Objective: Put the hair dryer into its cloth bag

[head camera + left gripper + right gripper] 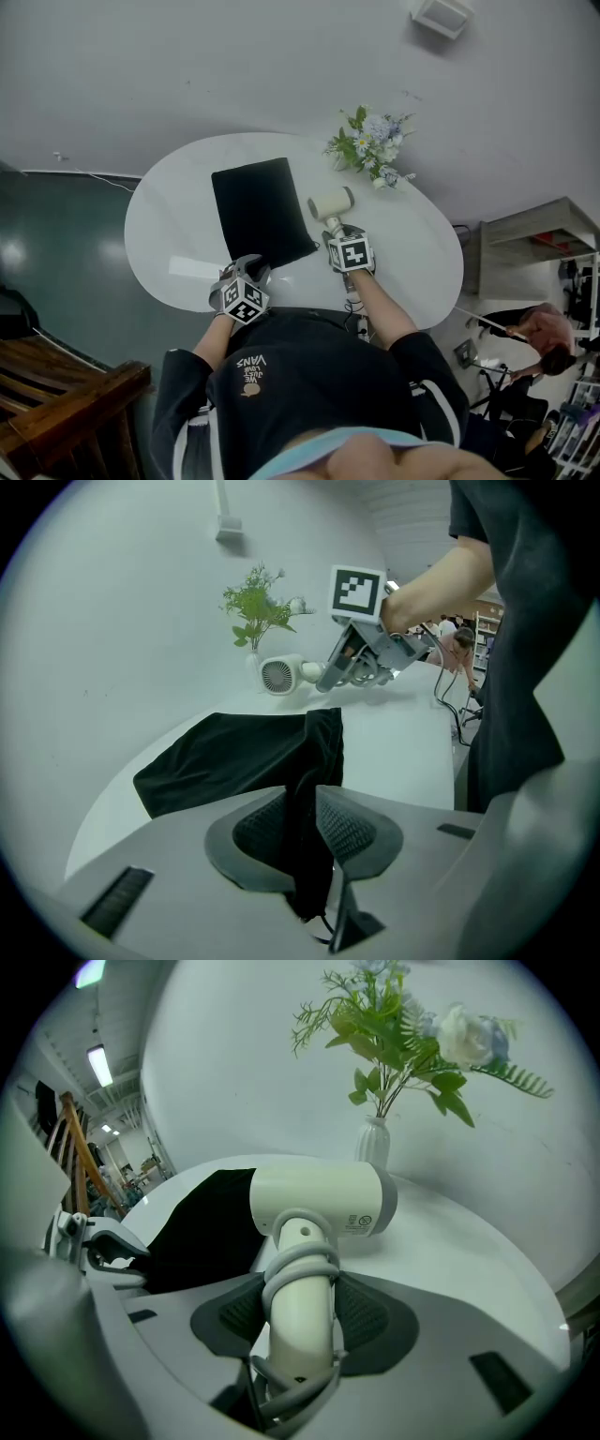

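A black cloth bag (261, 214) lies flat on the white oval table (187, 202). My left gripper (253, 266) is at the bag's near corner; in the left gripper view its jaws (305, 803) pinch a fold of the bag's open edge (323, 738). The cream hair dryer (330, 202) sits just right of the bag, its cord wound round the handle. My right gripper (336, 232) is shut on that handle (300, 1307), and the dryer's head (323, 1199) points across the jaws. The bag (202, 1227) lies left of the dryer.
A small white vase of flowers (370, 145) stands at the table's far side, behind the dryer (375, 1143). A wooden stair rail (56, 403) is at lower left. Shelving and a person (544, 337) are off to the right.
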Tool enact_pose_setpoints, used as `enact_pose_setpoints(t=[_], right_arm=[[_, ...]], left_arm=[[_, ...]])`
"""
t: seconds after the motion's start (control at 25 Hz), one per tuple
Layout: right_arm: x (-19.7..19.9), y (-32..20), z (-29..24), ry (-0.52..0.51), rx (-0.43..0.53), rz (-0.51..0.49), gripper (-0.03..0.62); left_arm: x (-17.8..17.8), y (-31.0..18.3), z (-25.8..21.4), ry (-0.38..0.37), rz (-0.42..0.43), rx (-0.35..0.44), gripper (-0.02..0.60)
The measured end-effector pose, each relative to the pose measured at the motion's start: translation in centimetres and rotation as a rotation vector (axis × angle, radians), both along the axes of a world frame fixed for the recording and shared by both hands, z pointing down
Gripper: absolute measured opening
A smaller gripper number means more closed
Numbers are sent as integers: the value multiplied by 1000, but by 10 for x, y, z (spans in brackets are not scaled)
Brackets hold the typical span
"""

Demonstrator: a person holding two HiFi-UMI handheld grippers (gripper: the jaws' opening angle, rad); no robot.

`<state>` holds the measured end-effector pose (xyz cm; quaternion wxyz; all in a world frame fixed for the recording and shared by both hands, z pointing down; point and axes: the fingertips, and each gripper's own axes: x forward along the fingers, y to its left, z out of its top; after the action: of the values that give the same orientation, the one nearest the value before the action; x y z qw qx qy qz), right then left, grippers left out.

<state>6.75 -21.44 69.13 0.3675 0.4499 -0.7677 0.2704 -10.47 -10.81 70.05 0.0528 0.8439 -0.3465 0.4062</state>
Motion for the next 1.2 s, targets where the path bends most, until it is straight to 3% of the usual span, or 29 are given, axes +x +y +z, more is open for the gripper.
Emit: enact_pose_setpoints(t=[0.08,0.28,0.64,1.2], right_arm=[[4,10,-7,-13,4,-3,221],[13,35,-14,-43,5,-26,222],[15,80,-15,-50,-11,-131,222],[20,142,-7,-59,-36,-297,222]], left_arm=[[1,-3,-1,-5,-13,5,82],[3,-9,-3,3,-50,-3,35],[15,-14,-18,57,-156,-27,29],[65,-20,-51,145,-244,25,29]])
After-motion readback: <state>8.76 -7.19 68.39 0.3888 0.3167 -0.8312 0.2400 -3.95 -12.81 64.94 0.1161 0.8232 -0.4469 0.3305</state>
